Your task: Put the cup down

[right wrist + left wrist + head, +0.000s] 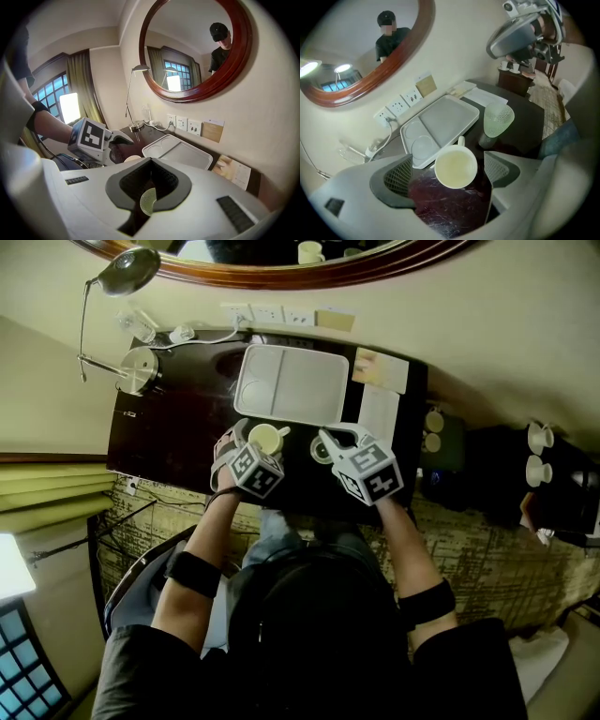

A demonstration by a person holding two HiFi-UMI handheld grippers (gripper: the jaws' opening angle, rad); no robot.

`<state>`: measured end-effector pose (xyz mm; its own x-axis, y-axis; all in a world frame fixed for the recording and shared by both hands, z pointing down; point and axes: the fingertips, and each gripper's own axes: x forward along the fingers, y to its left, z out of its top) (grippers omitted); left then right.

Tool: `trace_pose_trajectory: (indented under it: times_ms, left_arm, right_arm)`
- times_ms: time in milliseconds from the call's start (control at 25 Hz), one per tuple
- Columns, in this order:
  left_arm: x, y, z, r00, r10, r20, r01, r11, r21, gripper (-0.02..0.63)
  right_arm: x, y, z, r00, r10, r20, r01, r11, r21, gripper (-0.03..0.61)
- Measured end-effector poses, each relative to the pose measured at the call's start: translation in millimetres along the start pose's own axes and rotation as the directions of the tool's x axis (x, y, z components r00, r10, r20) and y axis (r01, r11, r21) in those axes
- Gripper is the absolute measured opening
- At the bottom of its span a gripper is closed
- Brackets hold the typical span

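**Ann:** Dark polished worktop (169, 427) against a cream wall (487, 324), with a round wood-framed mirror (197, 51) hanging over it. That's our stage.

**Ben:** And near the middle of the head view sits the cup (265, 439). It's cream-coloured and upright on the worktop, just beside the lower left corner of the white tray (300, 385).

**Ann:** Now the left tongs (451, 171), seen in their own view: released, spread wide. There's a meshed pad (399, 177) on either side of the cup, and bare dark worktop shows between each pad and the rim. Nothing touching!

**Ben:** The handle points up-frame, toward the tray's near edge. The inside looks pale yellowish (whether anything is in it, I can't tell).

**Ann:** Over to the right tongs (150, 168). They're clenched, pads pressed together, with nothing pinched that I can see. In the head view they sit just right of the cup.

**Ben:** A pale green dimpled glass (498, 119) peeks through the slot beneath those pads. In the left gripper view it stands on the worktop, right of the cup and a little higher in frame.

**Ann:** As for the surroundings, a desk lamp (127, 273) is at the upper left of the head view. Wall sockets (267, 313) are above the tray, and printed cards (380, 369) lie at the tray's right.
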<state>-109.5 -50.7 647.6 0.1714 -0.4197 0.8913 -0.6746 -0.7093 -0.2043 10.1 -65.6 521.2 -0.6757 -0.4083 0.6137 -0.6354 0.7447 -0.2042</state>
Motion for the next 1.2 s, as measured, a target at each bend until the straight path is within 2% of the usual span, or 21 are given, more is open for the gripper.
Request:
trace_pose_trajectory:
  times_ms: [80, 200, 280, 360, 440, 520, 680, 880, 1200]
  left_arm:
    - [-20, 5, 12, 0.998, 0.011, 0.059, -0.011, 1.000, -0.012, 0.471]
    - [-52, 13, 28, 0.988, 0.048, 0.149, -0.045, 0.999, -0.027, 0.348]
    - [-75, 15, 35, 0.976, 0.081, 0.200, -0.071, 0.996, -0.061, 0.231]
    - [-97, 21, 43, 0.956, 0.125, 0.266, -0.093, 0.987, -0.131, 0.117]
    - [-113, 24, 50, 0.935, 0.139, 0.327, -0.079, 0.978, -0.191, 0.005]
    - [-123, 21, 53, 0.923, 0.139, 0.360, -0.051, 0.969, -0.243, 0.005]
    - [-136, 8, 55, 0.913, 0.127, 0.389, 0.020, 0.936, -0.352, 0.005]
    - [-148, 5, 53, 0.911, 0.119, 0.396, 0.052, 0.917, -0.397, 0.005]
    - [-175, 12, 49, 0.883, 0.144, 0.446, 0.099, 0.873, -0.478, 0.004]
  right_arm:
    - [-1, 2, 2, 1.000, -0.002, 0.006, 0.002, 1.000, -0.003, 0.000]
    - [-2, 4, 4, 1.000, -0.008, 0.015, 0.008, 1.000, -0.004, 0.000]
    - [-4, 8, 7, 1.000, -0.011, 0.025, 0.011, 1.000, -0.005, 0.000]
    - [-6, 14, 9, 0.999, -0.012, 0.032, 0.012, 1.000, -0.012, 0.000]
    - [-10, 16, 11, 0.999, -0.014, 0.038, 0.015, 1.000, -0.026, 0.000]
    - [-17, 18, 13, 0.999, -0.009, 0.048, 0.011, 0.999, -0.042, 0.000]
    - [-32, 14, 9, 0.998, -0.011, 0.059, 0.014, 0.999, -0.045, 0.000]
    - [-37, 18, 0, 0.998, -0.007, 0.057, 0.010, 0.999, -0.045, 0.000]
    - [-44, 14, -16, 0.998, -0.022, 0.064, 0.025, 0.999, -0.037, 0.000]
